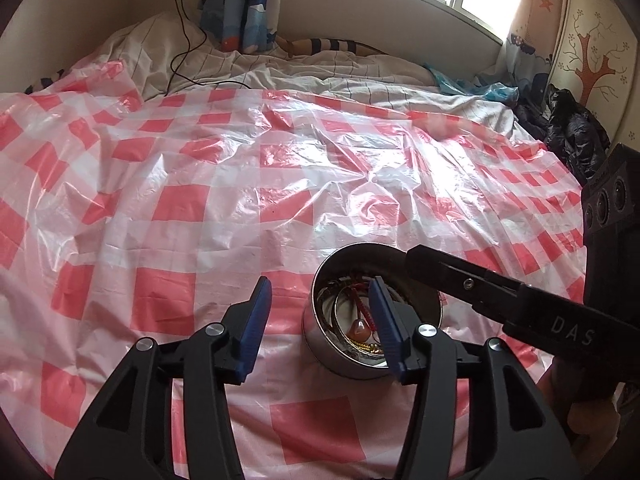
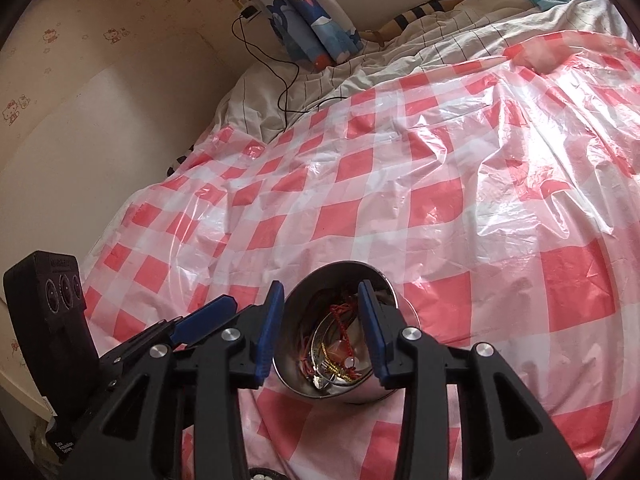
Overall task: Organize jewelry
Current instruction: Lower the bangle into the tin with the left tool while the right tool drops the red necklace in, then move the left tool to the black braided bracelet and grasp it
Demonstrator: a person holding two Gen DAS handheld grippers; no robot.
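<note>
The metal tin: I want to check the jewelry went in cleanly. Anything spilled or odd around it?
Nothing stands out. The metal tin stands upright on the checked plastic sheet, jewelry tangled inside, none visible outside.

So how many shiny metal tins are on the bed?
1. The round metal tin sits on the red-checked plastic sheet, right in front of both tongs, with jewelry inside. None other shows, though the tongs block some sheet.
</note>
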